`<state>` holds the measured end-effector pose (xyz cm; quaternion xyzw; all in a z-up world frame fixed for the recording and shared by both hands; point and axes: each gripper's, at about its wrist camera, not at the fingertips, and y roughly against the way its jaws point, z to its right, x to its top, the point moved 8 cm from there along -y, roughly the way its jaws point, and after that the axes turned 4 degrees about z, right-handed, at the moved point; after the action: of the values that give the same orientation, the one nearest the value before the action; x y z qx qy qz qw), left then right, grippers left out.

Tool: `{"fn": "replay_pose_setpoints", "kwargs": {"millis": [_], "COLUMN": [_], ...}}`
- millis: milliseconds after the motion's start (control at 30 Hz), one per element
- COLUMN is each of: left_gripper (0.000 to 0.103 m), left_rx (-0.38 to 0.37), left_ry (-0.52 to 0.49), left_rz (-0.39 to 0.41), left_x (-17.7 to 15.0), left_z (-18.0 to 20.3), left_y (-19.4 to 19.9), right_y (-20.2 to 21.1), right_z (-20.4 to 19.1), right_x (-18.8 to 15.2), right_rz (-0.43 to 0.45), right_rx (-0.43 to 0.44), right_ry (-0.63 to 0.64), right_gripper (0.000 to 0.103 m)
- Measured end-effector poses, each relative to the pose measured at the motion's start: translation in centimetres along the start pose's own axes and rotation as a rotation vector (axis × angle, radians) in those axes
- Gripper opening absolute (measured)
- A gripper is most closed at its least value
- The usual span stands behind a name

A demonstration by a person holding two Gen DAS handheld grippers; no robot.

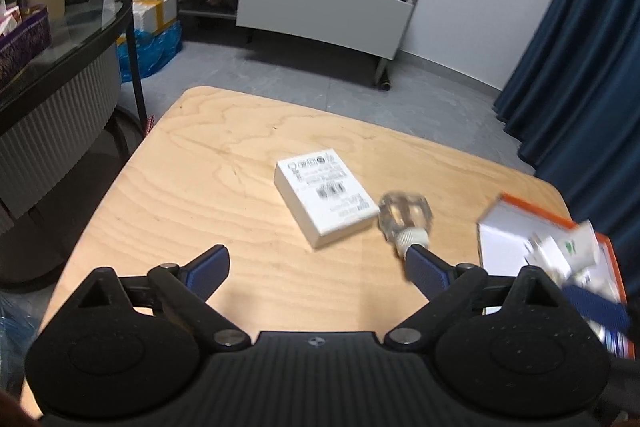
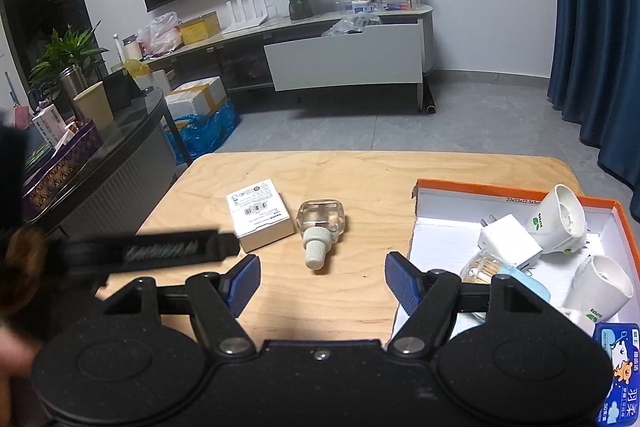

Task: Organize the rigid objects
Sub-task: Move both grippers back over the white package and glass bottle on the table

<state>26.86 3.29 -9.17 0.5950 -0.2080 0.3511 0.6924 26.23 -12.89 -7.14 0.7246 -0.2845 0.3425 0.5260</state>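
- The left gripper [image 1: 318, 269] hangs over the near edge of the tabletop [image 1: 200, 187] with its jaws spread wide and nothing between them; the tip of its right finger [image 1: 424, 269] sits just at the cap of the bottle [image 1: 404, 217], though blur leaves it unclear whether they touch.
- The right gripper [image 2: 322, 281] is likewise open, its blue pads well apart over bare wood, holding nothing. The bottle lies just beyond the gap, cap toward the gripper.
- The tabletop is pale wood with rounded corners, and carries all the task's things.
- The orange box [image 2: 516, 189] stands open at the right end of the tabletop, white inside. In the right wrist view the right gripper's right finger overlaps its near left corner.
- Inside the orange box lie two white cone-shaped plug-in devices [image 2: 560, 217] with green leaf marks, a white plug adapter [image 2: 508, 241] between them and the box's left wall, a small jar of amber liquid [image 2: 478, 269] and a blue printed pack [image 2: 618, 367] at the near right corner.
- The white carton [image 2: 260, 213] lies flat near the middle of the tabletop, label up, left of the bottle and just beside it.
- The bottle is clear glass with a ribbed white cap, lying on its side between the carton and the orange box.
- A dark blurred bar [image 2: 160, 249], seemingly part of the left gripper, crosses the left of the right wrist view, in front of the carton's near corner.
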Motion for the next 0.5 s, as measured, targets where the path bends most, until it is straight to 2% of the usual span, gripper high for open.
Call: {"fn": "replay_pose_setpoints", "kwargs": {"millis": [200,500], "left_gripper": [0.1,0.101], "left_rx": [0.059,0.142], "left_ry": [0.065,0.055], "left_rz": [-0.019,-0.08], "left_x": [1.9,2.7], "left_z": [0.0,0.1], "left_y": [-3.6,-8.1], "right_y": [-0.6,-1.6], "right_z": [0.2,0.4], "right_x": [0.1,0.2], "right_rz": [-0.003,-0.01], "right_rx": [0.007,0.019], "right_ry": [0.013,0.006], "right_gripper": [0.083,0.083]}}
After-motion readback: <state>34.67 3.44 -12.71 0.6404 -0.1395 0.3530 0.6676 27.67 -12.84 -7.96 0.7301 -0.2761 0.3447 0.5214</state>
